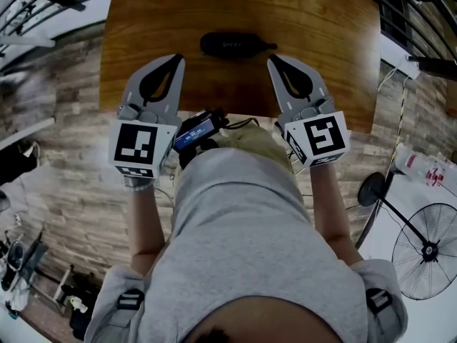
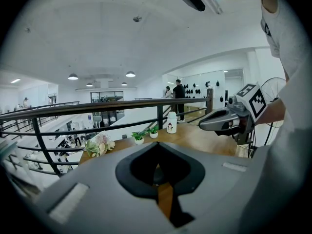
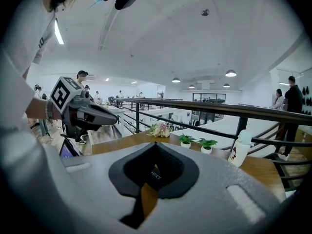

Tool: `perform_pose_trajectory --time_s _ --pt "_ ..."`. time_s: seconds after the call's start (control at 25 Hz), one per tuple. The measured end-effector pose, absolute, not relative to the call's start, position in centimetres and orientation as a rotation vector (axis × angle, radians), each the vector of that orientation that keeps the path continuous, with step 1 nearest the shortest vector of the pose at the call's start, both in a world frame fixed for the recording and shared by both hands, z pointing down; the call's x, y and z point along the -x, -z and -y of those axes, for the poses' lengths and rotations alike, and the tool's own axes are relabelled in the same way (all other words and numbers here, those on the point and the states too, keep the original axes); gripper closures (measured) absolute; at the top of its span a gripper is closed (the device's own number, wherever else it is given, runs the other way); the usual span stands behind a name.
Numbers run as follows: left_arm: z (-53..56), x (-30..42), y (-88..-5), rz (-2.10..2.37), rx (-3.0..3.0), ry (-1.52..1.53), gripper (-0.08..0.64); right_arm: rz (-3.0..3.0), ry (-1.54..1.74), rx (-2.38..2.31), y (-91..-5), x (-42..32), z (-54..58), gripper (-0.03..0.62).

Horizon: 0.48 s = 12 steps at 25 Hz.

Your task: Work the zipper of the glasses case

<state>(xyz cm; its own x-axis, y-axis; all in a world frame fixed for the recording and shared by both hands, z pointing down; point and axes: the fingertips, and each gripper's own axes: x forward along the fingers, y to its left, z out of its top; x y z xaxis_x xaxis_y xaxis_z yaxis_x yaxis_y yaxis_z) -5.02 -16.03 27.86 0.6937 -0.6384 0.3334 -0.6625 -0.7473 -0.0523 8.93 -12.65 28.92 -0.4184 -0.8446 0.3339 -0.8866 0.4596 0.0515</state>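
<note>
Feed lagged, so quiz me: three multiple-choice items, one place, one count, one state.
1. Black oval zippered glasses case lies: A on the brown wooden table; B on the floor; C between jaws.
2. Small green potted plants on the table: A one; B two; C four.
3. Right hand-held gripper: A wide open; B shut, empty; C clamping the case.
A, it rests untouched on the tabletop; B, a pair stands near the white plastic bottle; B, its tips meet on nothing.
</note>
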Motion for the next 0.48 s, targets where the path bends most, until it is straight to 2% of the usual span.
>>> perform_pose_trajectory --time_s 0.48 --pt "16.68 4.71 -28.17 1.071 -2.823 -0.521 0.541 2.378 -0.197 -1.462 -29.62 -8.93 13.01 0.591"
